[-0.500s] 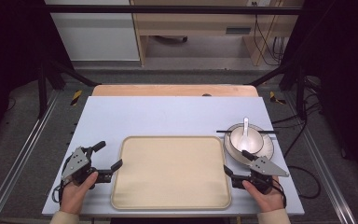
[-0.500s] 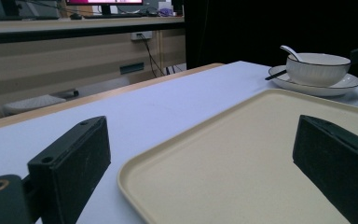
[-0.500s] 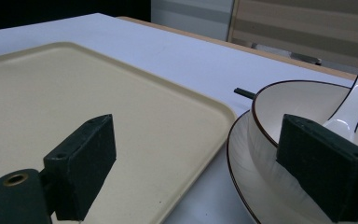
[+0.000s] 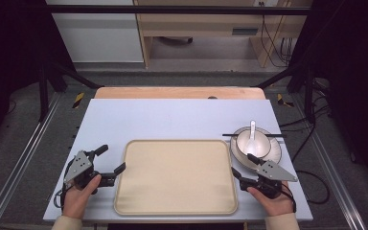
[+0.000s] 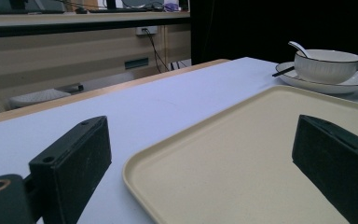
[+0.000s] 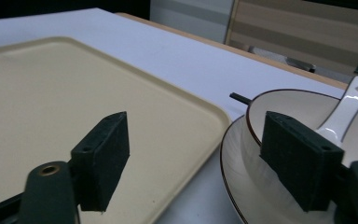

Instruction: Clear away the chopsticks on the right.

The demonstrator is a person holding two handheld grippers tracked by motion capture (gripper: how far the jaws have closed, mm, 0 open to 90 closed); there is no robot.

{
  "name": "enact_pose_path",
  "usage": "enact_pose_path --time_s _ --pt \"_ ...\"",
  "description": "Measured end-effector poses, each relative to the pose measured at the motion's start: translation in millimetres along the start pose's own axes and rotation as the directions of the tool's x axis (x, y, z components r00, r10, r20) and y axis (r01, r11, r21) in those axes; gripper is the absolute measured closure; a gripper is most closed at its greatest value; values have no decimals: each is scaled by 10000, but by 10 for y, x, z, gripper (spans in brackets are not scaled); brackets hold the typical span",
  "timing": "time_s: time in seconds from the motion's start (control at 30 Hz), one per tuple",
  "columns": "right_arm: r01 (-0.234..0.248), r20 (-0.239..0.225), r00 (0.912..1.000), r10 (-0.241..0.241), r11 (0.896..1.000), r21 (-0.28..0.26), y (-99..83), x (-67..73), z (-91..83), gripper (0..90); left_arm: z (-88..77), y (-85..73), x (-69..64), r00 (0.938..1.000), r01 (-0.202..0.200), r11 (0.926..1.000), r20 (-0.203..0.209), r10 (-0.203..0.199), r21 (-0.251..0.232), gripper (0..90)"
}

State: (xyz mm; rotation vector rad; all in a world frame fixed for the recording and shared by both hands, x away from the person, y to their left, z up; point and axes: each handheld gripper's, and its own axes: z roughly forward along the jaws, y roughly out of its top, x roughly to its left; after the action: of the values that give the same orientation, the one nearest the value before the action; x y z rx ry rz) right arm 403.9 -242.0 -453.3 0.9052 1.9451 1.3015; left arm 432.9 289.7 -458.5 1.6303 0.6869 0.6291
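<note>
Now right gripper [image 4: 246, 169] nearer the bowl [image 4: 253, 143], jaws apart.

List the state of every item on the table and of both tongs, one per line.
Tray: flat on the table, nothing on it.
Plate: beside the tray, bowl on it.
Bowl: upright, spoon inside.
Spoon: leaning in the bowl.
Chopsticks: lying across the plate's far edge.
Left tongs: open, holding nothing, at the tray's left edge.
Right tongs: open, holding nothing, one jaw over the plate.

Chopsticks [image 4: 235, 135] partly hidden behind bowl [image 4: 253, 143]; count unclear, perhaps a pair.
</note>
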Motion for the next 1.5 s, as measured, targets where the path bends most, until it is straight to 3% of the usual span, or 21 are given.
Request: enact_pose_path --time_s 0.1,0.2,0.23,0.37,0.47,0.57,0.6,0.63,0.7,0.73,0.77,0.8,0.83,0.87,0.9,1.0,1.03,1.07,1.17,1.3,1.5 --pt "206 81 9998 -206 9998 34 38 12 -52 320 8 -2 -28 10000 -66 10000 60 66 66 43" --pt "195 369 9991 -202 9996 196 118 7 -143 429 -8 3 -45 9998 -198 9997 51 197 135 45" --pt "140 458 9988 -145 9998 127 181 -12 -216 519 -18 1 -52 9996 -266 9995 15 266 182 47" --pt "285 939 9950 -347 9974 663 318 -153 -318 687 -40 -5 -46 9995 -291 9993 -116 293 217 50" --pt "239 1165 9925 -360 9943 1039 387 -284 -363 745 -55 0 -33 9995 -248 9995 -205 252 185 54" --pt "72 1580 9868 -349 9849 1728 506 -639 -377 852 -65 -3 -11 9991 -233 9995 -361 241 209 57" --pt "72 1580 9868 -349 9849 1728 506 -639 -377 852 -65 -3 -11 9991 -233 9995 -361 241 209 57" --pt "-152 1881 9819 -230 9799 1990 525 -876 -332 885 -56 -10 -8 9990 -186 9996 -397 195 223 57" --pt "-484 2090 9779 8 9737 2226 517 -1060 -269 900 -56 -8 -12 9990 -225 9994 -391 235 257 58" --pt "-484 2090 9779 8 9737 2226 517 -1060 -269 900 -56 -8 -12 9990 -225 9994 -391 235 257 59" --pt "-862 2219 9746 313 9663 2424 492 -1252 -162 900 -55 -2 -25 9990 -261 9994 -354 269 232 60" --pt "-862 2219 9746 313 9663 2424 492 -1252 -162 900 -55 -2 -25 9990 -261 9994 -354 269 232 62" --pt "-964 2333 9719 309 9566 2749 458 -1418 -16 900 -50 -1 -34 9989 -340 9990 -316 348 279 63" --pt "-964 2333 9719 309 9566 2749 458 -1418 -16 900 -50 -1 -34 9989 -340 9990 -316 348 279 63" --pt "-1582 2490 9645 876 9470 2795 407 -1599 136 900 -46 0 -35 9990 -307 9991 -307 315 278 63" --pt "-1760 2739 9575 902 9351 3074 375 -1713 245 900 -42 4 -37 9991 -231 9995 -348 239 208 64" --pt "-1917 2974 9509 853 9170 3498 324 -1843 355 900 -40 6 -35 9991 -269 9993 -327 277 241 64" --pt "-1917 2974 9509 853 9170 3498 324 -1843 355 900 -40 6 -35 9991 -269 9993 -327 277 241 65" --pt "-2296 3110 9446 1048 8882 3981 256 -1986 512 900 -29 -1 -29 9991 -278 9992 -302 286 276 65" --pt "-2276 3094 9471 858 8592 4582 194 -2022 642 900 -36 -1 -30 9993 -293 9992 -245 300 265 70" --pt "-2352 3186 9453 703 8236 5160 104 -2056 697 900 -43 3 -30 9992 -281 9992 -262 288 276 72"
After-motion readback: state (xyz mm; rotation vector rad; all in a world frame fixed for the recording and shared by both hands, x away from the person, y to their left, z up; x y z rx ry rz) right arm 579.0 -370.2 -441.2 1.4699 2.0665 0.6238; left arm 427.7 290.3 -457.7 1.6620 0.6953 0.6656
